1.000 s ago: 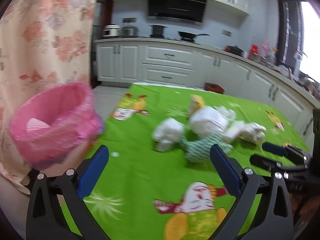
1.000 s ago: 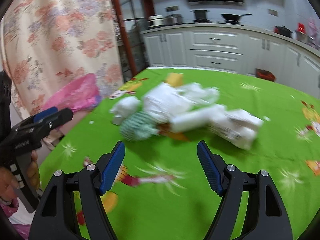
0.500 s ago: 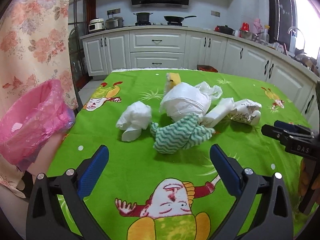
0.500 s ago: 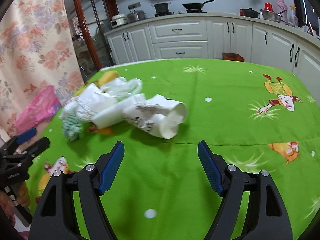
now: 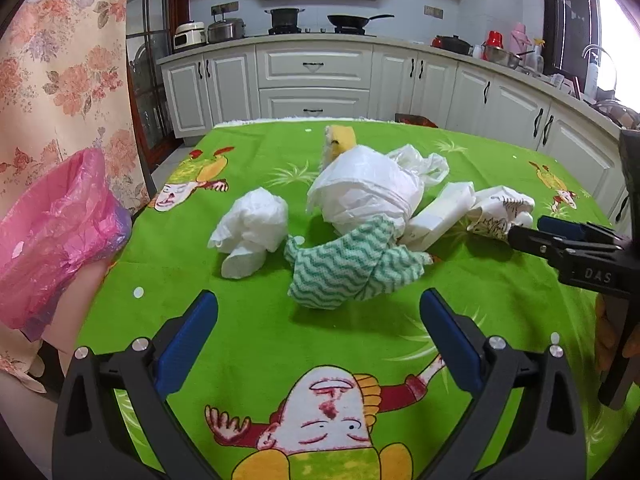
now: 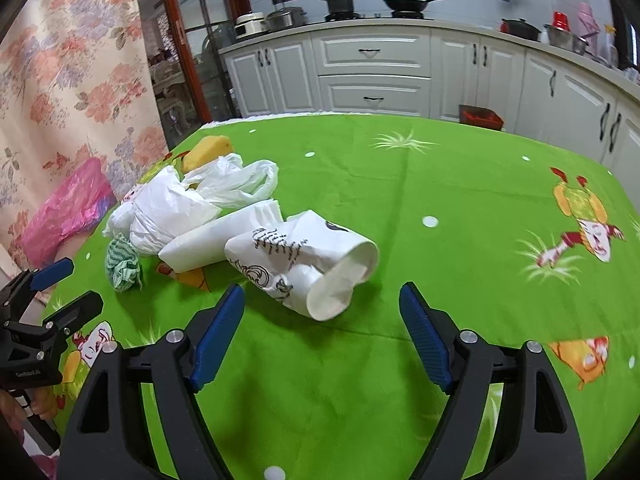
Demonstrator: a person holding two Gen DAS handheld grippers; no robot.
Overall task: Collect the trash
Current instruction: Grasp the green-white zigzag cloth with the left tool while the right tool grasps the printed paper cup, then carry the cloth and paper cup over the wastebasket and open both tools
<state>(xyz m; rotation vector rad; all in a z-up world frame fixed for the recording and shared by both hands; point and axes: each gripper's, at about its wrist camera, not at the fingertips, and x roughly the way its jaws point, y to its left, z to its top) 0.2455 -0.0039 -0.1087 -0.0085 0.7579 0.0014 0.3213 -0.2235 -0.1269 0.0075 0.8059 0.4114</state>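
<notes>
A heap of trash lies on the green tablecloth: a green-and-white zigzag cloth, a crumpled white tissue, a white plastic bag, a yellow sponge and crushed printed paper cups. My left gripper hangs open just short of the zigzag cloth, nothing between its blue pads. My right gripper faces the paper cups with its jaws opening and empty. A bin lined with a pink bag stands off the table's left edge.
A floral curtain hangs at the left behind the bin. White kitchen cabinets and a counter with pots run along the back and right. The right gripper's side shows at the left wrist view's right edge.
Both grippers swung toward the table's middle and sank closer to the heap. The right view moved from the cloth to the paper cups. The right jaws spread a little wider.
</notes>
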